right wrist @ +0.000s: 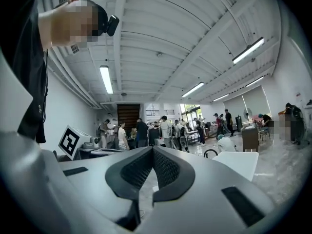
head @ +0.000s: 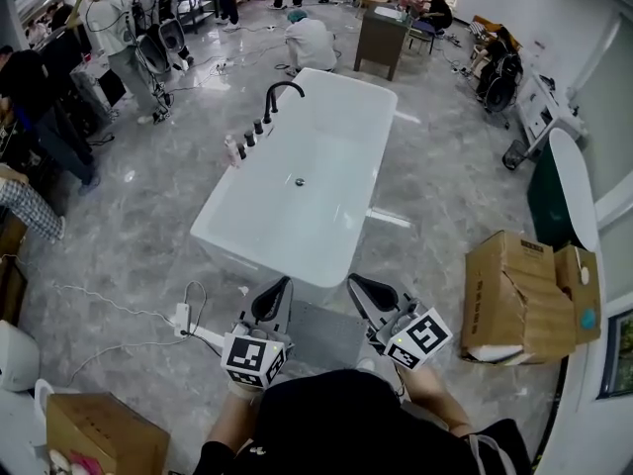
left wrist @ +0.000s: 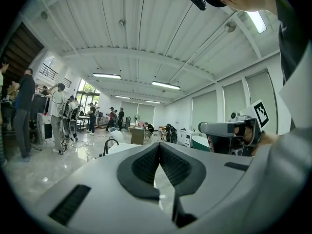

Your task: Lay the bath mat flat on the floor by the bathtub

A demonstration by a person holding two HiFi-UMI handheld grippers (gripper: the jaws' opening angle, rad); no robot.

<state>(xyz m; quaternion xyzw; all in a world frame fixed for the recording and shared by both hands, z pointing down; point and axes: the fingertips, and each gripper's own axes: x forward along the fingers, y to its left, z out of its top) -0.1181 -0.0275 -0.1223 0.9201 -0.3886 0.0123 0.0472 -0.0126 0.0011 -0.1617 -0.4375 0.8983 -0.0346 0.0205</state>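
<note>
Flat grey rectangular bath mat (head: 322,334) sits between left claw (head: 284,284) and right claw (head: 354,281), before the smooth white bathtub (head: 326,166). Both claws are fully closed; no grip is discernible.

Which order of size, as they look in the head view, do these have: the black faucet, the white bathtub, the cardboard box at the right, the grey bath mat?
1. white bathtub
2. cardboard box
3. grey bath mat, partly hidden at its near edge, so its rank is unsure
4. black faucet
</note>
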